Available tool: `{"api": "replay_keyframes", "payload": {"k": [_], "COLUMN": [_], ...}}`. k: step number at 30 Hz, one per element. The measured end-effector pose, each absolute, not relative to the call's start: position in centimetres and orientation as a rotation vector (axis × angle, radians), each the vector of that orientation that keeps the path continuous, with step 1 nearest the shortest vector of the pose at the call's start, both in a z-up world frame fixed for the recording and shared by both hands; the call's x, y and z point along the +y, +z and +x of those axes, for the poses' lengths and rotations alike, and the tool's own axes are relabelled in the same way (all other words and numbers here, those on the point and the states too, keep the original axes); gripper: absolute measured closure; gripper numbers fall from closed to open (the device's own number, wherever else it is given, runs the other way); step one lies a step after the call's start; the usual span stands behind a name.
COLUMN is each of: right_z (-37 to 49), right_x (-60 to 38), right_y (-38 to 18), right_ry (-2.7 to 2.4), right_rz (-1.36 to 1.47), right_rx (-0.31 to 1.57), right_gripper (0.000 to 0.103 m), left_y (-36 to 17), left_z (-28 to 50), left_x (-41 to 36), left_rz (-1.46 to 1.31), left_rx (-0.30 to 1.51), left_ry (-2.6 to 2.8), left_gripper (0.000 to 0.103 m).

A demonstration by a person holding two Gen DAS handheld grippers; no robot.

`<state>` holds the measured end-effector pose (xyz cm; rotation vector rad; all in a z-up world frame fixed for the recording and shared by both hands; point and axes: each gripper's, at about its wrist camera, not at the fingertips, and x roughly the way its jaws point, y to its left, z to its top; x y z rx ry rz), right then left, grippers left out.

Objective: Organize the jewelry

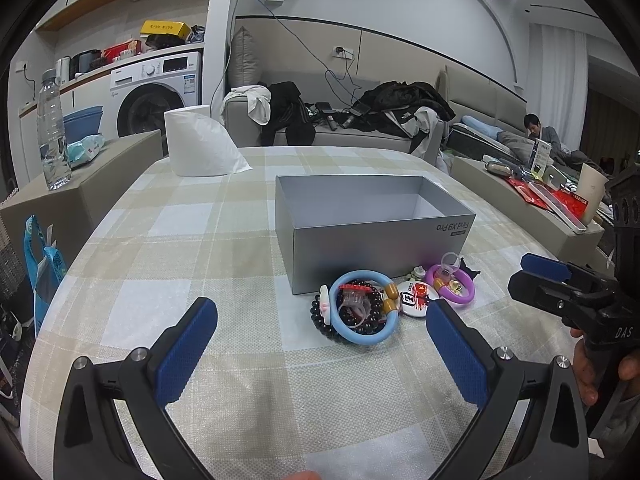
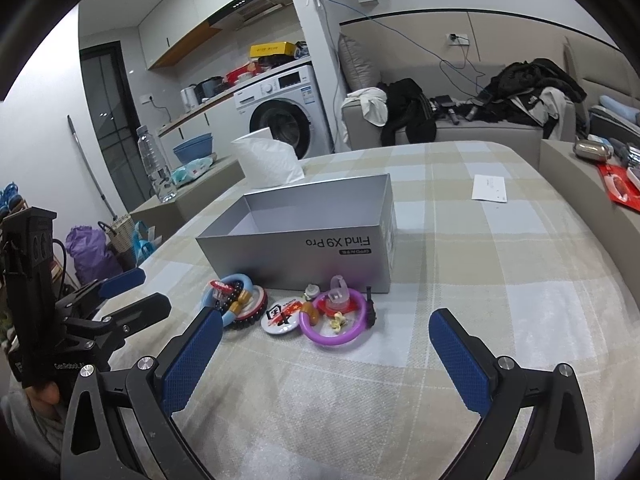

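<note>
An open grey box [image 1: 376, 236] marked "Find X9 Pro" stands on the checked tablecloth; it also shows in the right wrist view [image 2: 296, 244], and its inside looks empty. In front of it lies a pile of jewelry: a blue ring [image 1: 390, 330] over a black bead bracelet [image 1: 320, 318], a round badge [image 1: 414, 298] and a purple ring [image 1: 466, 294]. The right wrist view shows the blue ring [image 2: 230, 316], the badge [image 2: 282, 314] and the purple ring [image 2: 332, 338]. My left gripper [image 1: 320, 316] is open, just short of the pile. My right gripper [image 2: 326, 328] is open, near the purple ring.
A white tissue roll [image 1: 200, 142] stands at the table's far left. A water bottle [image 1: 52, 128] stands on a side box at left. A white card [image 2: 490, 188] lies on the cloth at far right. A sofa with clothes [image 1: 360, 116] is behind the table.
</note>
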<state>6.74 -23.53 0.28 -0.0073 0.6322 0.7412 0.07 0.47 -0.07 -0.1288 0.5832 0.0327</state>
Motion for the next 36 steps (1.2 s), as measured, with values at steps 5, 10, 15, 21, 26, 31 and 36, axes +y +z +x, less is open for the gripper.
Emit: {"api": "replay_keyframes", "payload": {"k": [5, 10, 15, 21, 26, 31, 36], "right_z": [6.6, 6.7, 7.2, 8.2, 9.1, 9.4, 10.0], "right_x": [-23.3, -23.1, -22.8, -22.2, -21.3, -20.6, -20.2], "right_y": [0.2, 0.1, 0.2, 0.6, 0.4, 0.0, -0.6], "right_ry": [0.743, 0.730, 0.696, 0.635, 0.625, 0.644, 0.685], "right_rz": [-0.023, -0.034, -0.050, -0.100, -0.148, -0.194, -0.213], "right_rx": [0.638, 0.649, 0.663, 0.684, 0.723, 0.742, 0.793], "right_gripper": [0.000, 0.000, 0.000, 0.000, 0.000, 0.001, 0.019], "left_y": [-0.1, -0.2, -0.3, -0.2, -0.2, -0.2, -0.3], "left_z": [0.1, 0.3, 0.7, 1.1, 1.9, 2.5, 3.1], "left_x": [0.5, 0.2, 0.2, 0.7, 0.6, 0.3, 0.0], "left_rz": [-0.134, -0.121, -0.119, -0.151, -0.140, -0.130, -0.129], "left_rx": [0.586, 0.598, 0.627, 0.648, 0.676, 0.699, 0.721], "left_ry": [0.036, 0.047, 0.048, 0.031, 0.038, 0.028, 0.000], "left_gripper": [0.001, 0.001, 0.001, 0.001, 0.001, 0.001, 0.002]}}
